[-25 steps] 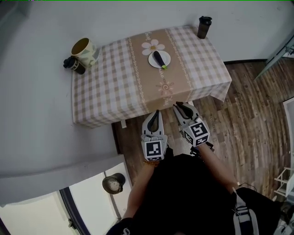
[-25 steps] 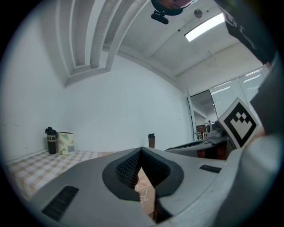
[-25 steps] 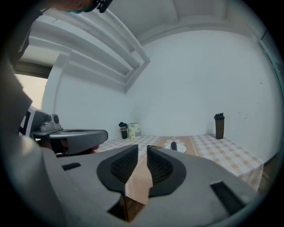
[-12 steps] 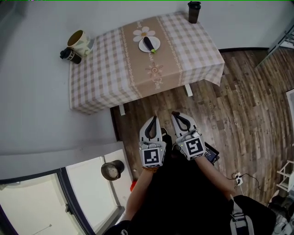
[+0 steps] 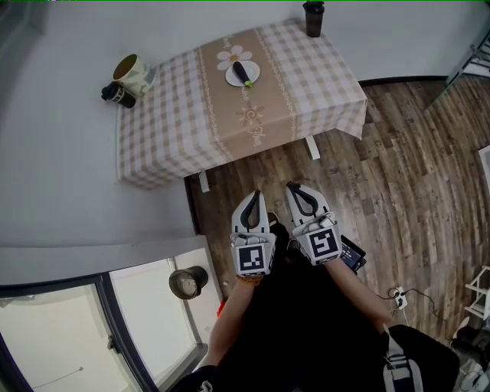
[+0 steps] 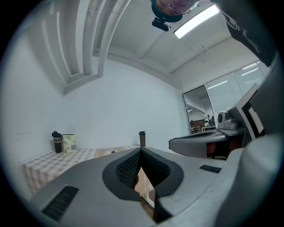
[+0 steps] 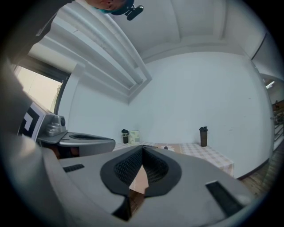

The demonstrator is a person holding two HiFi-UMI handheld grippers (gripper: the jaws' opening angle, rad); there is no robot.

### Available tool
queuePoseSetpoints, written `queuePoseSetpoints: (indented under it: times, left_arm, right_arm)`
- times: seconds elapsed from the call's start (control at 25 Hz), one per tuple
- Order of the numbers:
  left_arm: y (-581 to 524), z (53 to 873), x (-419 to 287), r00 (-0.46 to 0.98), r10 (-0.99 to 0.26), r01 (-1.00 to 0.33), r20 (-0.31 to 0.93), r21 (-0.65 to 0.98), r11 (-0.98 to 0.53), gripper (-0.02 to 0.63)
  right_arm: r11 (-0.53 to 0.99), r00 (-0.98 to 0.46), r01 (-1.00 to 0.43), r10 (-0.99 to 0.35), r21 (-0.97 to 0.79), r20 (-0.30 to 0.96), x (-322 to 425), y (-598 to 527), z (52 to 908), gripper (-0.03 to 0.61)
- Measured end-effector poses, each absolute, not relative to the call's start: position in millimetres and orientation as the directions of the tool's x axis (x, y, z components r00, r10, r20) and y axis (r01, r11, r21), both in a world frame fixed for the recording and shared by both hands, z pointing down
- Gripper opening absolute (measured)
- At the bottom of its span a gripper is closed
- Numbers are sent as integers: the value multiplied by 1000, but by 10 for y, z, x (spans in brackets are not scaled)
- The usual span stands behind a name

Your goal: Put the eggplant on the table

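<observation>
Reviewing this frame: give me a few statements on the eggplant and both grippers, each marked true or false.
1. The eggplant lies on a white plate on the table. True.
2. The left gripper holds the eggplant. False: its jaws are shut on nothing, over the floor and short of the table.
3. The right gripper is shut and empty. True.
4. The tall dark bottle stands at the table's left edge. False: it stands at the far right corner.

Eggplant [image 5: 241,72]: too small in the head view for surface detail to be told. Table [image 5: 168,122]: legs largely concealed under the checked cloth [image 5: 321,69]. Shelving [image 5: 471,65]: cut off by the right edge. Black bottle [image 6: 56,142]: label print too small to be read.
</observation>
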State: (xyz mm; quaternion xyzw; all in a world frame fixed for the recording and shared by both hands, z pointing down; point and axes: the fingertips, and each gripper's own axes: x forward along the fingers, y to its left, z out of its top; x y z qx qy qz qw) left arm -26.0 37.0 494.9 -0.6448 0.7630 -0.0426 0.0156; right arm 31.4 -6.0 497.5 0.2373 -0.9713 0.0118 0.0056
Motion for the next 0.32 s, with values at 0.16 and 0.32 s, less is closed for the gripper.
queuePoseSetpoints:
  times: [0.16, 0.32]
  left_arm:
    - [365, 4888, -210, -175, -984, -981, 14, -81, 174, 3]
    - [389, 4833, -114, -170, -985, -981, -1, -92, 170, 3]
  right_arm:
    - [881, -882, -472, -472, -23, 8, 396, -97, 4946, 3]
    - [882, -882, -471, -471, -22, 3, 475, -85, 4945, 3]
